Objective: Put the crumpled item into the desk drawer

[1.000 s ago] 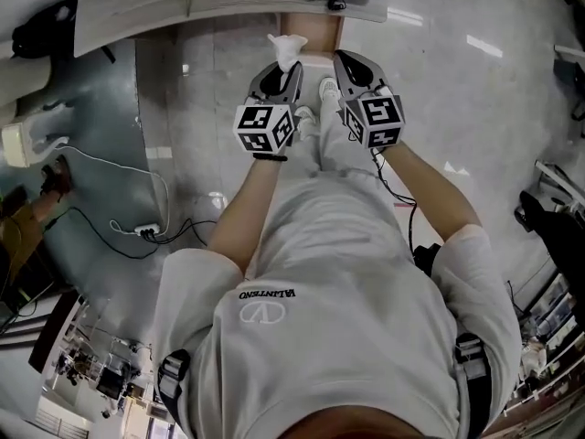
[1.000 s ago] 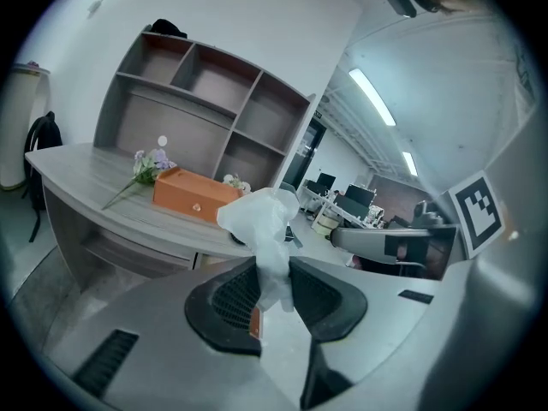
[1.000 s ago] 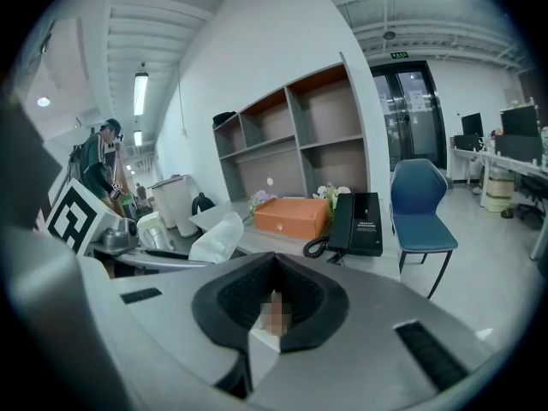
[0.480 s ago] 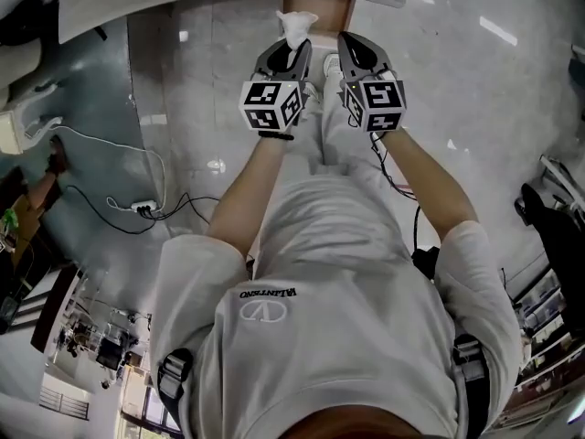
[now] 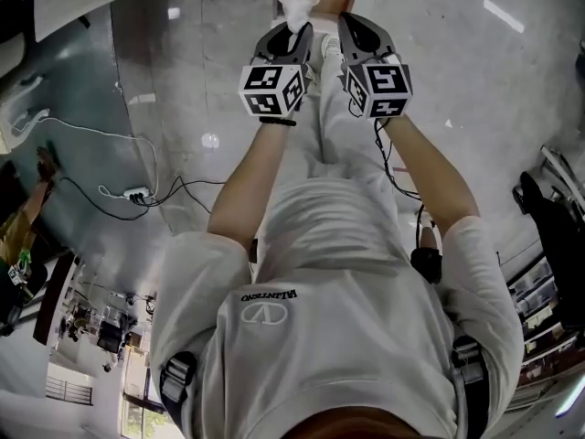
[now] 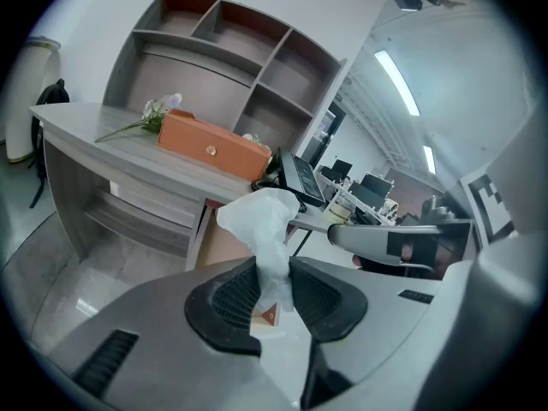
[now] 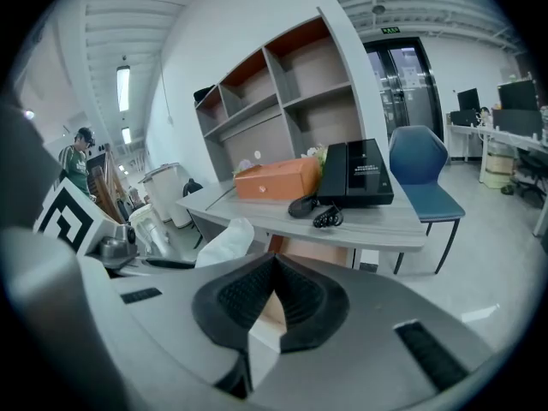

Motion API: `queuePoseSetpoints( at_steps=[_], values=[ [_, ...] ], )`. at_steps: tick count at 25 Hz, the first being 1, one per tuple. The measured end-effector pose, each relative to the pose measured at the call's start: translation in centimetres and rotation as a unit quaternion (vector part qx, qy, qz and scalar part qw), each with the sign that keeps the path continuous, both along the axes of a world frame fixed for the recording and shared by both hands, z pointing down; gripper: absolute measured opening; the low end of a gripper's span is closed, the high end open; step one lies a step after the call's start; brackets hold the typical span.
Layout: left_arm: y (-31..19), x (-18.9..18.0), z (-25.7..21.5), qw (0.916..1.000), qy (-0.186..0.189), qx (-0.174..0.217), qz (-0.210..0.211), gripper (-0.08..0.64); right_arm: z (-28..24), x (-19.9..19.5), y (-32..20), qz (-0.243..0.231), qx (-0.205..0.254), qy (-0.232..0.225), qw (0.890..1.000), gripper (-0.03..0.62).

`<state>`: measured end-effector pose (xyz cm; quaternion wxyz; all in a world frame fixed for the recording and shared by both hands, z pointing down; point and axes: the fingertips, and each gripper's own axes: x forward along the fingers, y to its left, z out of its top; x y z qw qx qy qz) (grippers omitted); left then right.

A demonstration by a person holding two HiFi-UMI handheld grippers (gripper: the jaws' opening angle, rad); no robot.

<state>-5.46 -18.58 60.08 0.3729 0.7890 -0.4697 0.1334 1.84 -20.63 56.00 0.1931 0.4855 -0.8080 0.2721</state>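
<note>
Tissue (image 6: pixel 261 221) clenched in left gripper (image 6: pixel 272 285), desk (image 6: pixel 111 139) straight ahead.
It juts forward past the jaw tips, long axis along them, toward the brown pedestal (image 6: pixel 224 245) under the desk top. The right gripper (image 7: pixel 272 268) is pinched together on nothing, just beside the left one. It is probably the free one for the drawer, which I cannot make out as open.

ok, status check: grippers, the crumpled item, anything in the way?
Left gripper shut on crumpled white item. Right gripper shut, empty. Desk ahead, not yet reached; no obstacle visible on the way.
</note>
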Motion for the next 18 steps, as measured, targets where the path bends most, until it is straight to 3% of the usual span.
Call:
queuePoseSetpoints(
  at_steps=[18],
  values=[
    [-1.3,-0.3,7.1,0.9995,-0.003,-0.029,-0.016,0.097,7.9,0.1,-0.9,0.008,-0.046,0.002,0.999,0.0]
  ],
)
